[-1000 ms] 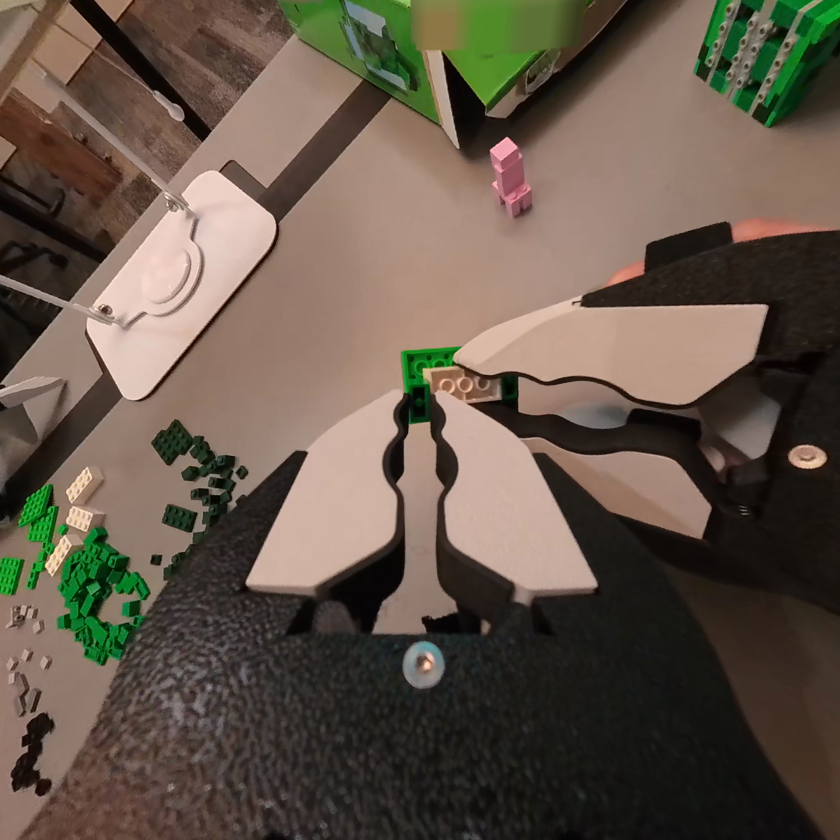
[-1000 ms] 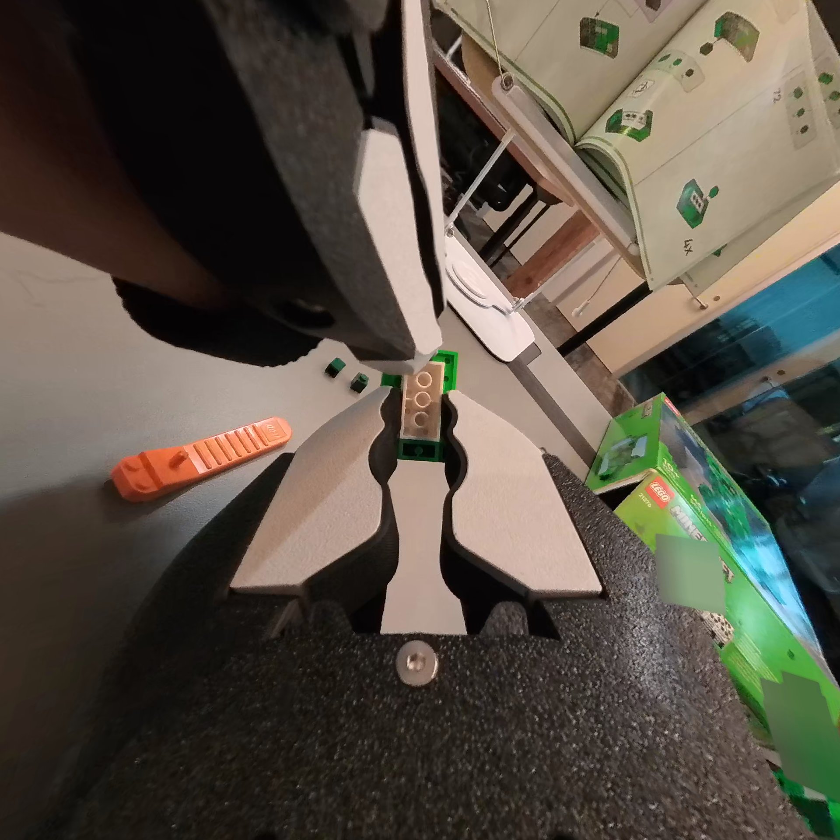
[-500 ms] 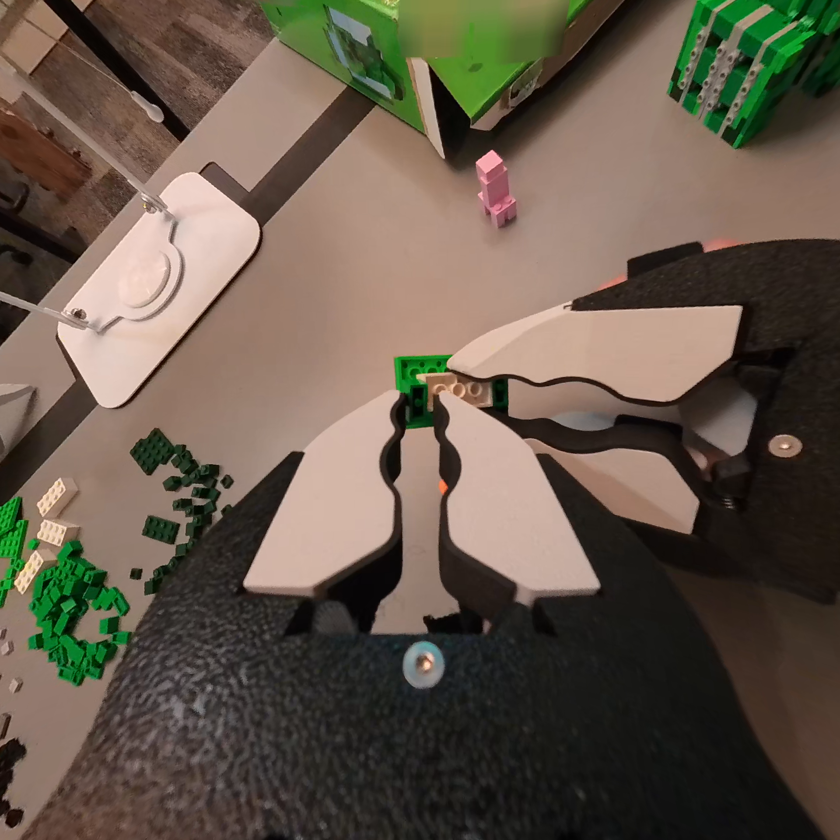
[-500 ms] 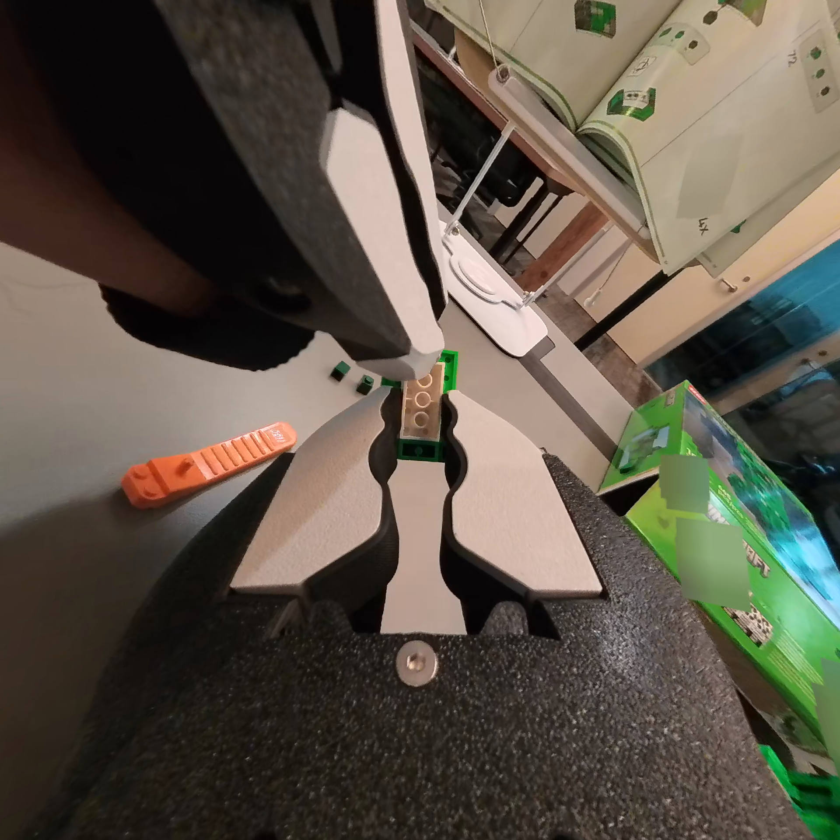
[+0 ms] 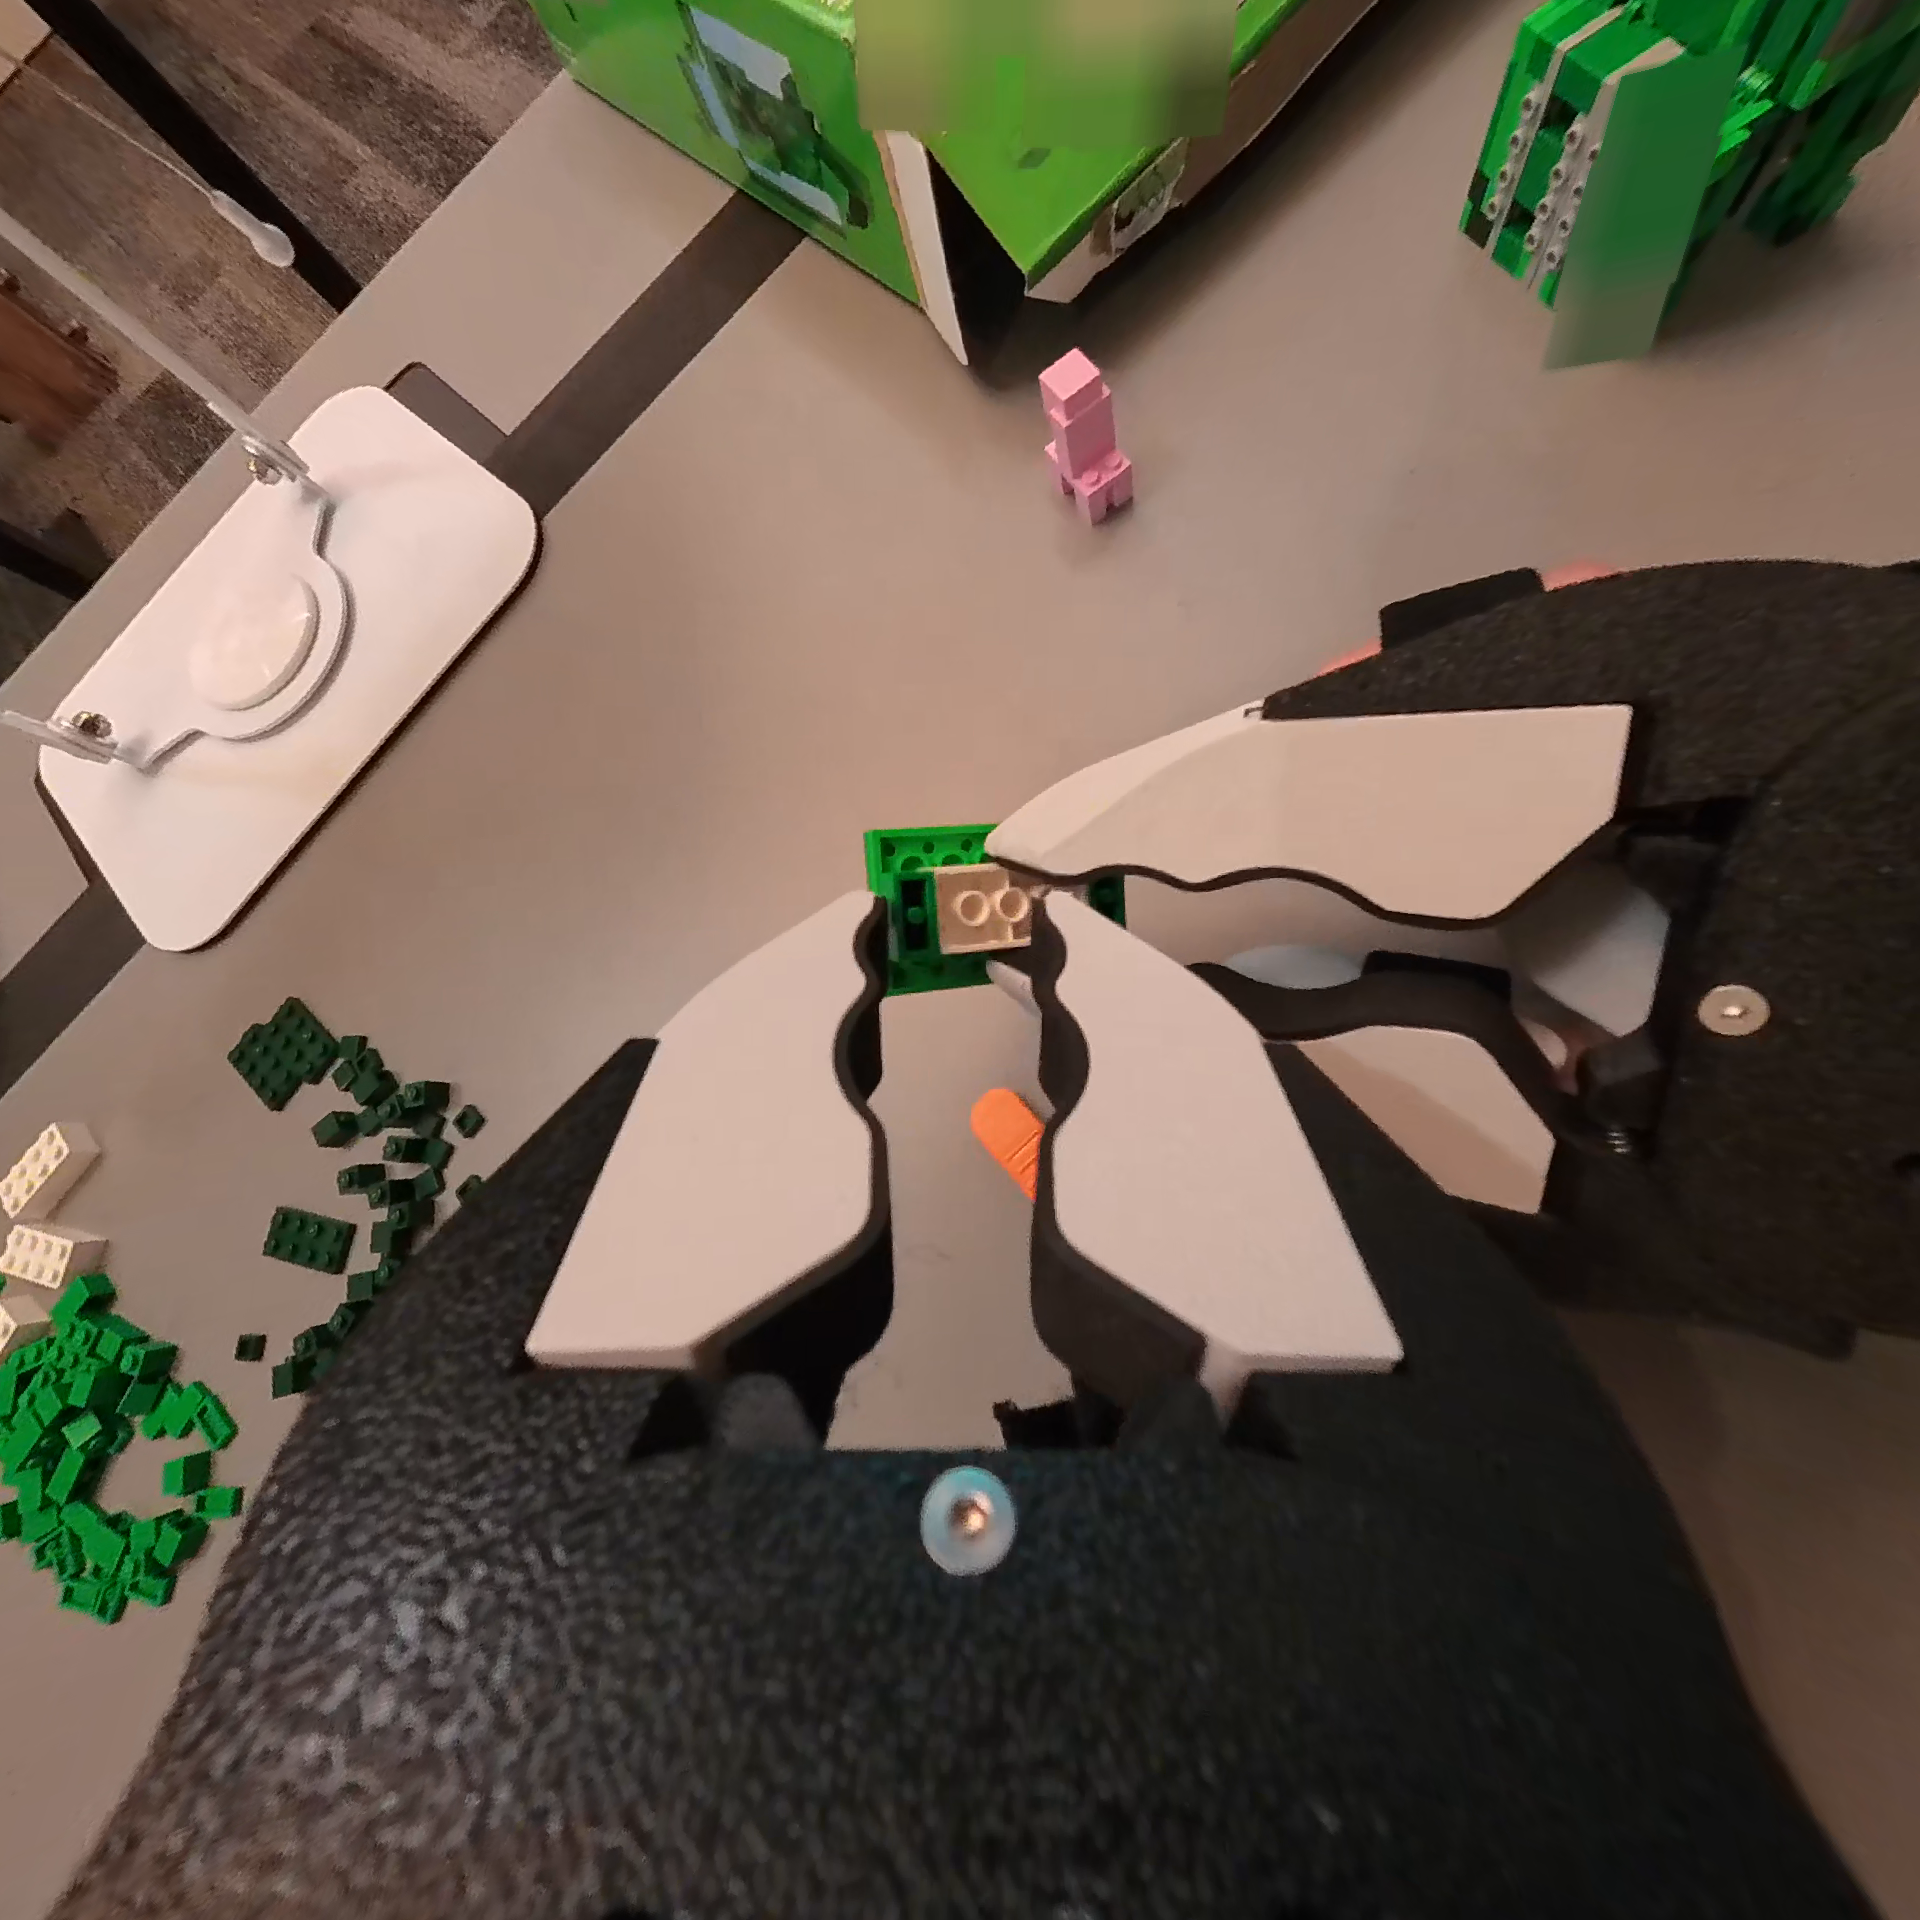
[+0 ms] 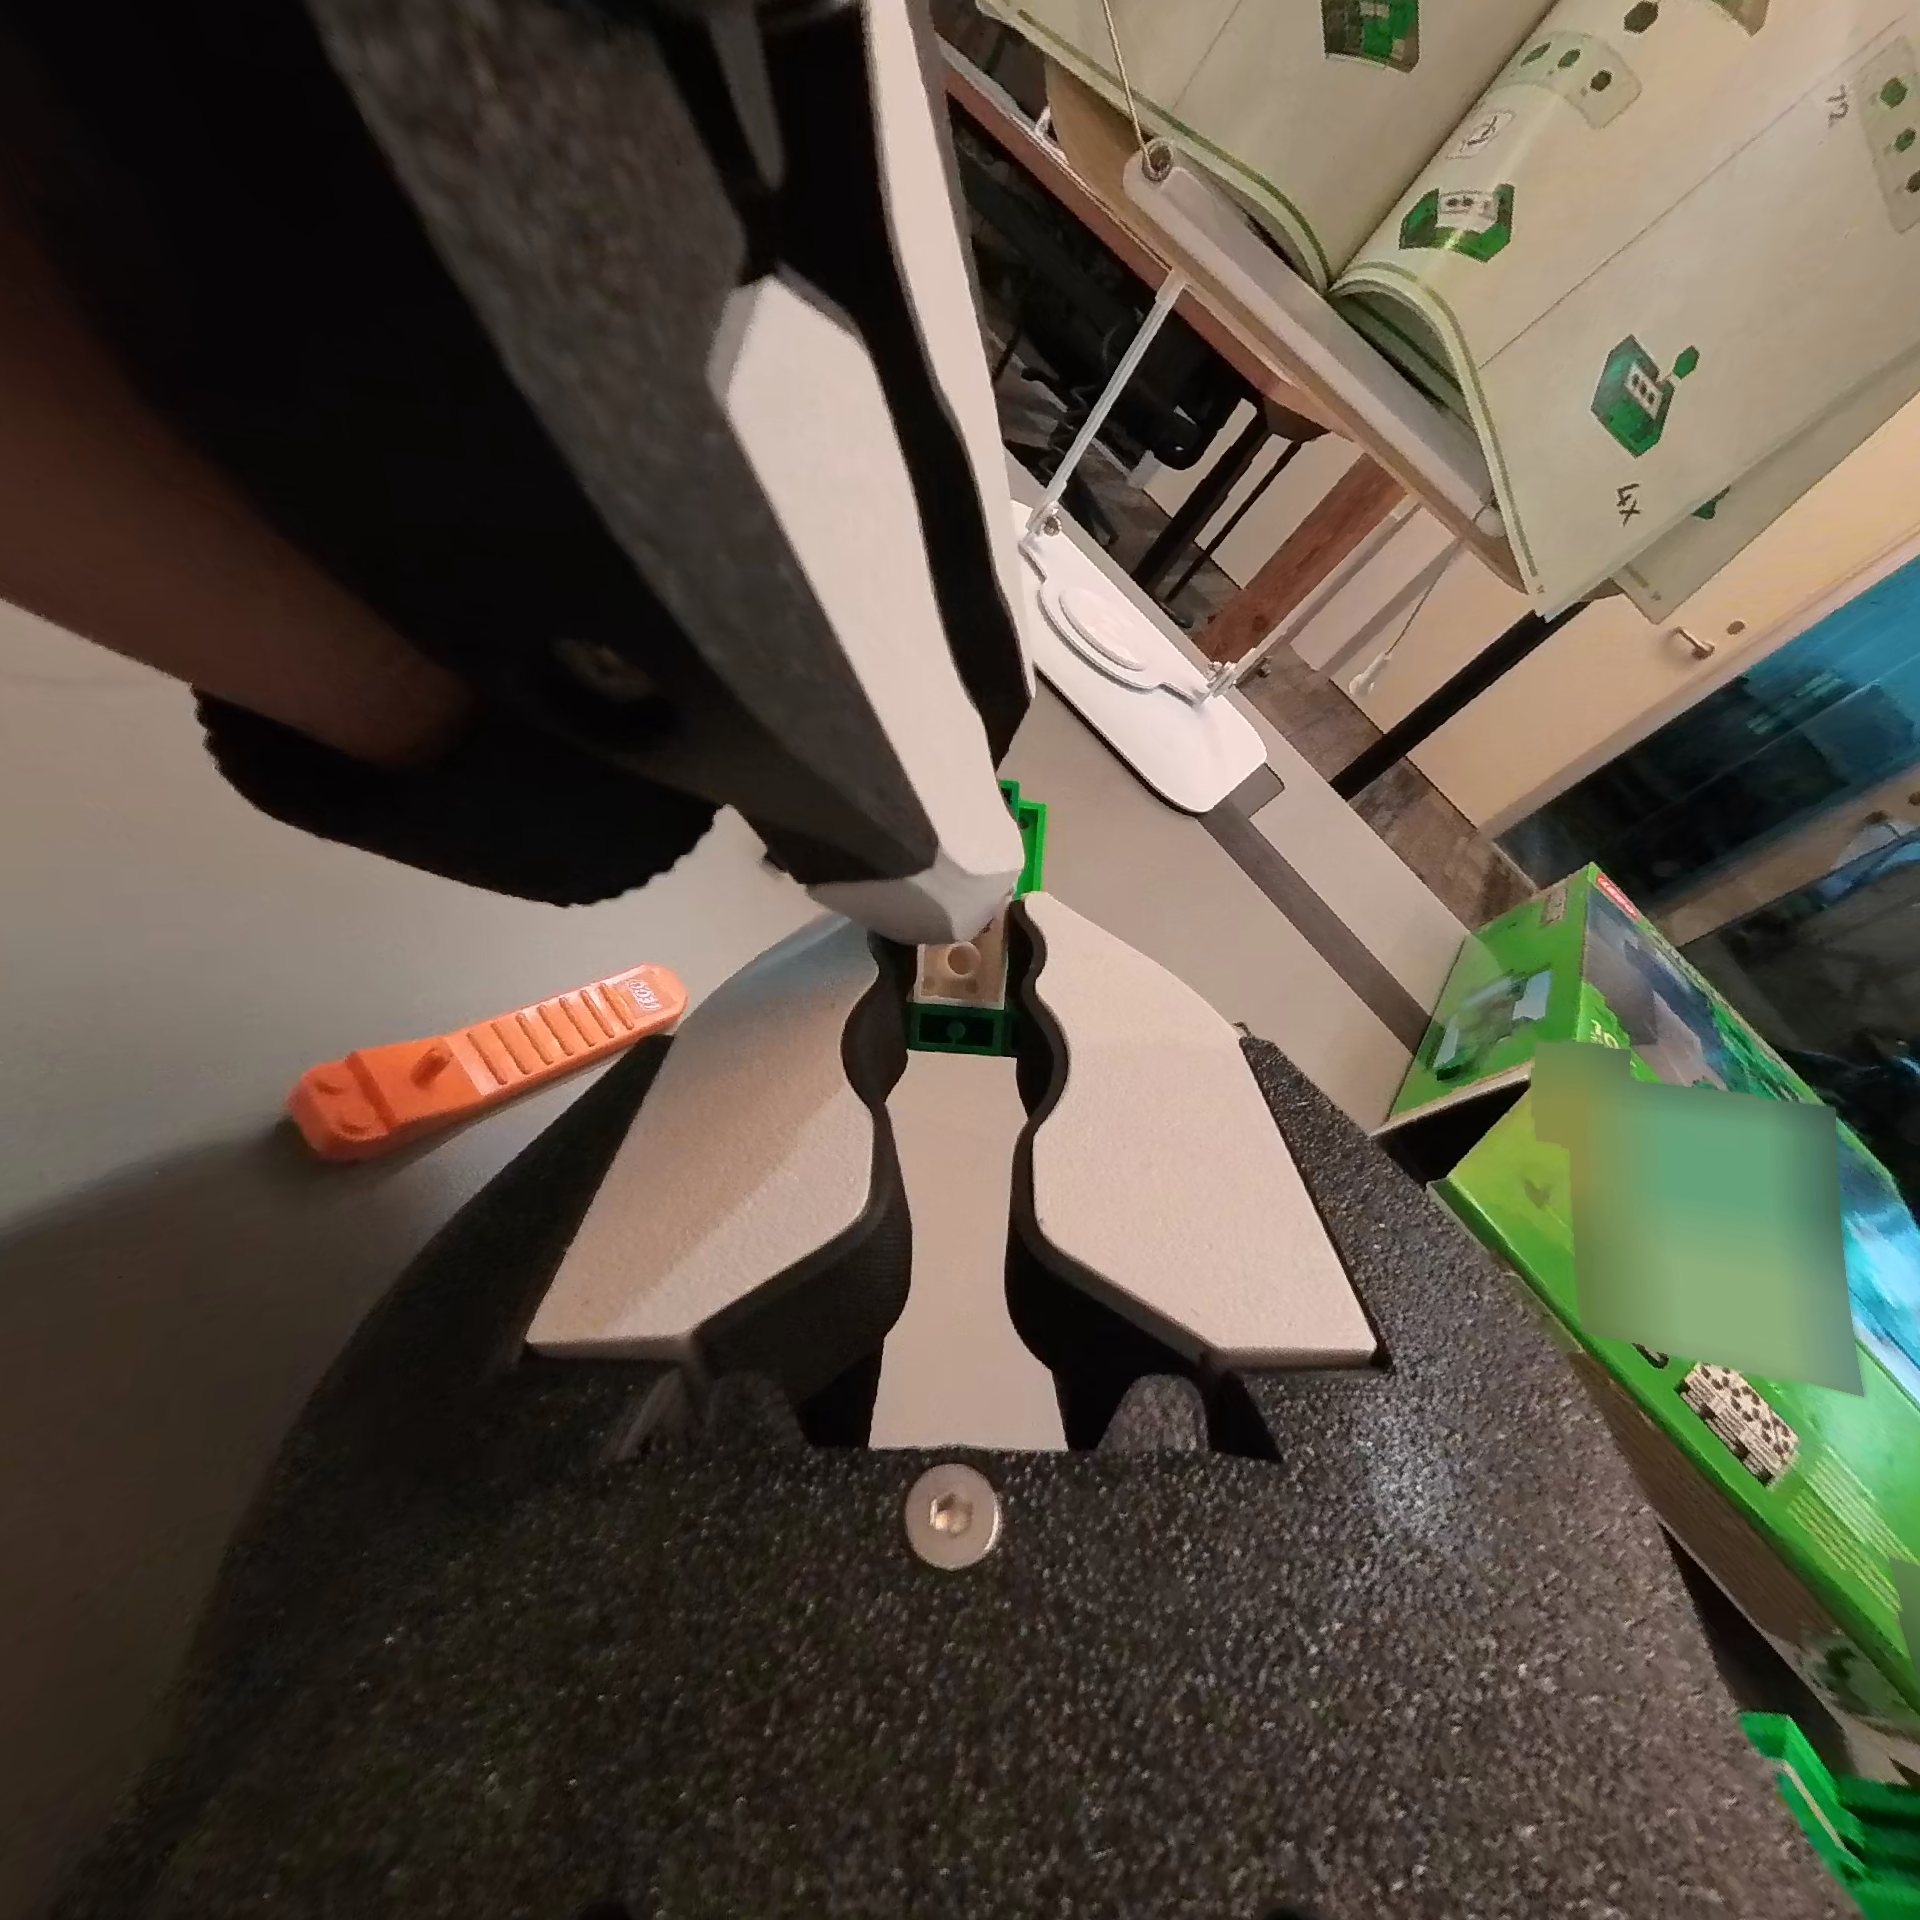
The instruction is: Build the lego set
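Note:
A small green Lego assembly (image 5: 914, 862) with a tan brick (image 5: 982, 909) on top is held above the grey table. My right gripper (image 6: 954, 935) is shut on it: the tan brick (image 6: 961, 971) and a green piece (image 6: 956, 1034) sit between its fingertips. In the left wrist view the right gripper (image 5: 1013, 909) comes in from the right. My left gripper (image 5: 956, 920) is open, its fingertips straddling the assembly. In the right wrist view the left gripper (image 6: 966, 873) comes down from the upper left and covers the far end of the tan brick.
An orange brick separator (image 6: 488, 1060) lies on the table under the grippers. Loose green (image 5: 94, 1455), dark green (image 5: 353, 1143) and white bricks (image 5: 42, 1195) lie at left. A pink figure (image 5: 1086, 436), green boxes (image 5: 831, 135), a green model (image 5: 1662, 156), a white stand base (image 5: 281, 665) and the instruction booklet (image 6: 1558, 260) stand farther off. My two grippers' fingertips are within a few centimetres of each other. About 8 cm separates my right fingertips from the orange brick separator (image 6: 488, 1060).
My left gripper's jaws have widened from a narrow grip on the green assembly. Its tip now covers more of the tan brick. The right gripper keeps its hold.

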`<state>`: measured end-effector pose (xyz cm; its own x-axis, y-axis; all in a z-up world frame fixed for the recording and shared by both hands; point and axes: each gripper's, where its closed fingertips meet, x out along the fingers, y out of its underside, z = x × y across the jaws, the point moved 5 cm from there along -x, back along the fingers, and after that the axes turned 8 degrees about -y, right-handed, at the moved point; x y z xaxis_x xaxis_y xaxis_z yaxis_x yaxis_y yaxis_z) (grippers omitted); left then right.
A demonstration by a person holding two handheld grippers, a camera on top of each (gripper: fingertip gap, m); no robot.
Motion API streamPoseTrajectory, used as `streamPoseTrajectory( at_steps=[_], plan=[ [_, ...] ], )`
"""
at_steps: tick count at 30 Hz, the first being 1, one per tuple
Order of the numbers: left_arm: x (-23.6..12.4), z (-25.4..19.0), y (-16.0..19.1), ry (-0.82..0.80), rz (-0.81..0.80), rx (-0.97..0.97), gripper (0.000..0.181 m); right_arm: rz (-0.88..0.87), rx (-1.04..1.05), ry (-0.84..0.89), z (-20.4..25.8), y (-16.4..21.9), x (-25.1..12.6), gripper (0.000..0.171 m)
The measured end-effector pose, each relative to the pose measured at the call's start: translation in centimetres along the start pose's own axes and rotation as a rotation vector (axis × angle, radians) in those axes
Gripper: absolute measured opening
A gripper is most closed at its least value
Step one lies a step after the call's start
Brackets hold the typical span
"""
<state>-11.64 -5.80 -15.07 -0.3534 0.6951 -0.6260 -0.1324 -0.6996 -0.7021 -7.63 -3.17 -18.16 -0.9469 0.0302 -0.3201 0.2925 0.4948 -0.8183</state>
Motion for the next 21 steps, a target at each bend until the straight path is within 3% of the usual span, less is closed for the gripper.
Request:
streamPoseTrajectory(
  at_steps=[7,12,16,21],
  plan=[
    [-1.1,1.2,0.1,-0.026,-0.017,-0.030,0.026,-0.001,0.012,-0.002,0.0,0.1,-0.2,0.016],
    [-2.8,4.9,1.0,-0.035,-0.108,-0.211,0.016,-0.017,0.021,-0.010,-0.1,-0.1,-0.6,0.016],
    [-2.8,5.8,2.4,0.183,-0.165,-0.430,0.022,-0.027,0.017,-0.033,0.2,-0.3,-0.8,0.016],
    [-1.7,5.1,3.2,0.494,-0.247,-0.700,0.052,-0.039,-0.011,-0.051,0.7,-0.6,-0.9,0.016]
  ],
)
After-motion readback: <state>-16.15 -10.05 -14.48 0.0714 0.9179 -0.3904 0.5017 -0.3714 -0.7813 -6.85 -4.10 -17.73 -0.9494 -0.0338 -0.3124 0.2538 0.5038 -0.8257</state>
